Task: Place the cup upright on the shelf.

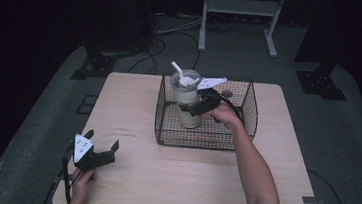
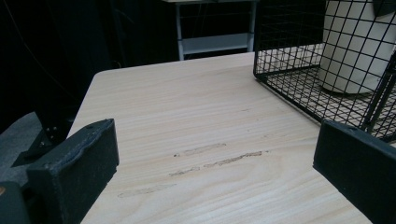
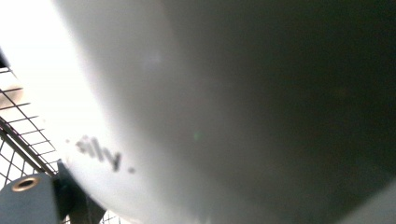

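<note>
The cream tumbler point(image 1: 187, 105) stands upright inside the black wire basket point(image 1: 249, 106), toward its ten o'clock corner, lid and straw point(image 1: 176, 67) on top. Clamped on its side from three o'clock: the right hand-held gripper point(image 1: 199, 105). Way off at seven o'clock, the left hand-held gripper point(image 1: 101, 142) sits spread apart over the table point(image 1: 162, 175).
</note>
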`<state>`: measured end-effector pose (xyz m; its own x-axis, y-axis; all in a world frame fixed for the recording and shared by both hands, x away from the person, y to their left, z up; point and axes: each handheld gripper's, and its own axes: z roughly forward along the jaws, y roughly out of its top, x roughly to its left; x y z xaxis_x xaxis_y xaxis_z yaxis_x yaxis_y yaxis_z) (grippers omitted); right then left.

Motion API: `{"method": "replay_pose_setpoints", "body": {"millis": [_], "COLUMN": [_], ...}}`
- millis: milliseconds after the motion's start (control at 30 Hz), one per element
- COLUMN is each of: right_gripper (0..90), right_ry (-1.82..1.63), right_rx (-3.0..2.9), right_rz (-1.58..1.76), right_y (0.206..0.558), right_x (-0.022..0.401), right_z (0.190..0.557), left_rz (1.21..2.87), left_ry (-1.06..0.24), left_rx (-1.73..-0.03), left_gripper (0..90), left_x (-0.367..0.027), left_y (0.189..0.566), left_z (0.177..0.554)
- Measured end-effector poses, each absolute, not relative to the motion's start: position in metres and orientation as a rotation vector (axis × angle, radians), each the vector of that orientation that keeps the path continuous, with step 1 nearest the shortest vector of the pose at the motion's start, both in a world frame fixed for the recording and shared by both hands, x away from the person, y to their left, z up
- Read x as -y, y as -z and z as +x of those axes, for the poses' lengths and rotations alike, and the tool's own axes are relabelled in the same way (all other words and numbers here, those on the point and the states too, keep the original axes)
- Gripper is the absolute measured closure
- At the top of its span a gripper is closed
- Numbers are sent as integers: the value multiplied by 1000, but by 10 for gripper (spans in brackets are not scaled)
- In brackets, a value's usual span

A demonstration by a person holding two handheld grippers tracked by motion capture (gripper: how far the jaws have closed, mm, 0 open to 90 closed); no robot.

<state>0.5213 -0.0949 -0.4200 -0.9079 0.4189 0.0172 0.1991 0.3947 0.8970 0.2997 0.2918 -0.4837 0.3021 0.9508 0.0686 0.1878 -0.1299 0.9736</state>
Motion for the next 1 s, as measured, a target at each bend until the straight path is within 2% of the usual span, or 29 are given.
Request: {"method": "replay_pose_setpoints", "body": {"millis": [1000], "right_gripper": [83], "right_ry": [-1462], "right_rx": [-2435], "right_rz": [547], "right_y": [416], "right_x": [101], "right_z": [513], "left_rz": [1561], "left_ry": [-950], "left_rx": [-1078], "left_gripper": [0], "left_x": [-292], "left_y": [484], "left_z": [300]}}
